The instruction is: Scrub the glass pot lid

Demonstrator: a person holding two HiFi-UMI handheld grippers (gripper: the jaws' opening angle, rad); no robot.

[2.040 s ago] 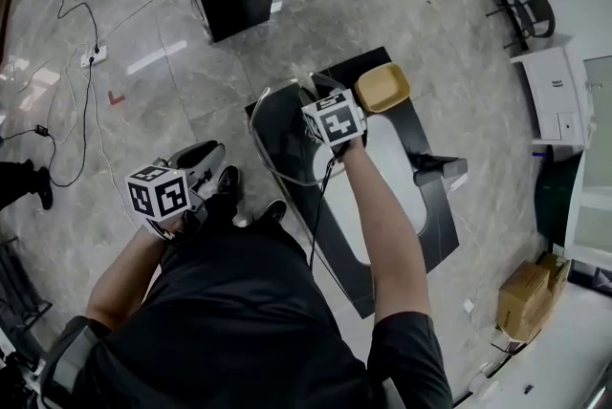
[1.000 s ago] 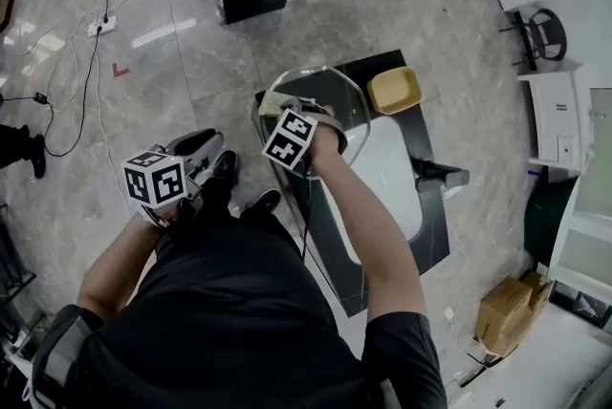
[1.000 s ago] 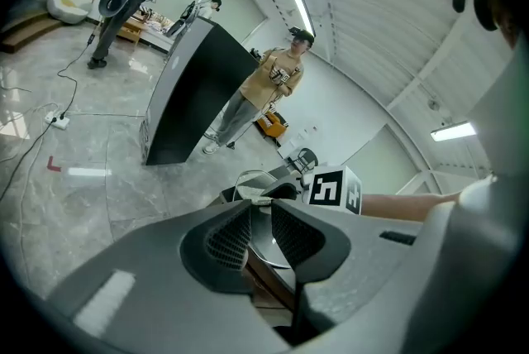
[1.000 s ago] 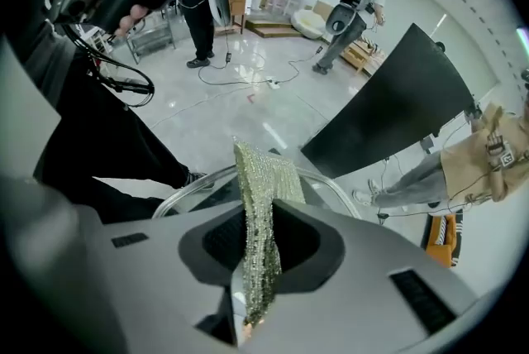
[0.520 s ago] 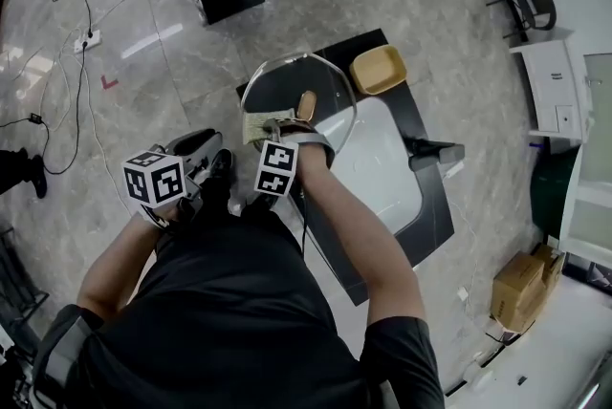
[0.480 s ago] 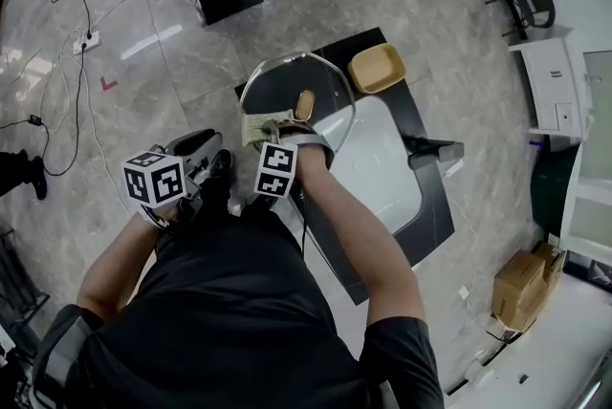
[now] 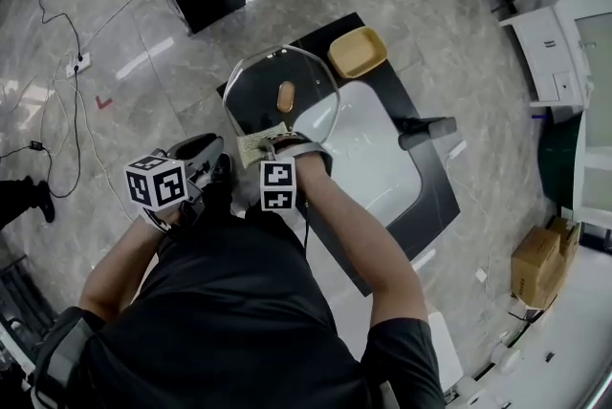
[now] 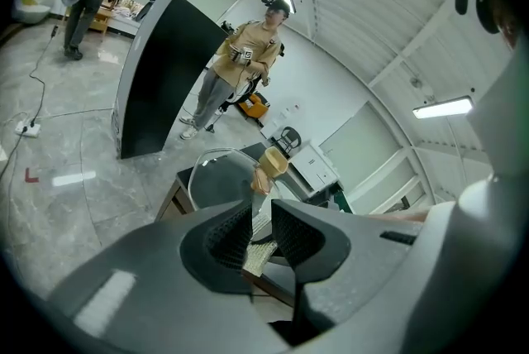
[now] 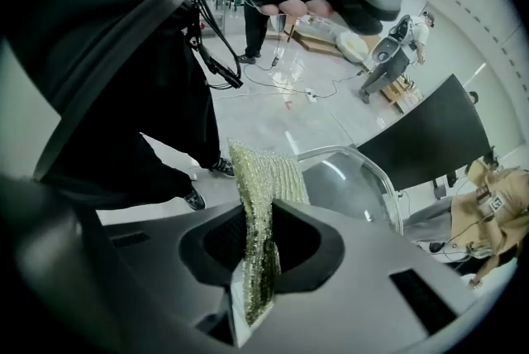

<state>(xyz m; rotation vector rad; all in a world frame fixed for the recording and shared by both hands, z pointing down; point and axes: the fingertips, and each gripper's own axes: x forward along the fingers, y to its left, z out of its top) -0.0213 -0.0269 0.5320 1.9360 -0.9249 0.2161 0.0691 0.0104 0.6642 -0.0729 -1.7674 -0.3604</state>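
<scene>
- Looking down in the head view, I see the glass pot lid (image 7: 256, 92) lying at the left end of the black counter (image 7: 432, 206), left of the white sink (image 7: 373, 159). Its wooden knob (image 7: 285, 96) faces up, and a tan tray (image 7: 358, 52) sits beyond it.
- The right gripper (image 7: 272, 147) is much the nearer of the two. It holds a scouring pad (image 7: 256, 145) at the lid's near rim, so the lid lies straight ahead of its jaws. I cannot tell whether pad and glass touch.
- The left gripper (image 7: 203, 151) hangs off to the left over the floor, apart from the counter.
- In the left gripper view, the jaws are drawn almost together, with only a slit between them and nothing gripped. The lid (image 8: 216, 183) shows ahead through that slit, well apart.
- In the right gripper view, the jaws pinch the green-gold pad (image 9: 260, 179) on edge, with its free end sticking out forward. The lid's rim (image 9: 347, 183) curves just beside that end, ahead and to the right. To my eye the scrub calls for a push forward and slightly right onto the glass.
- I can read no brand or writing in any view. The marker cubes carry only black-and-white square patterns.
</scene>
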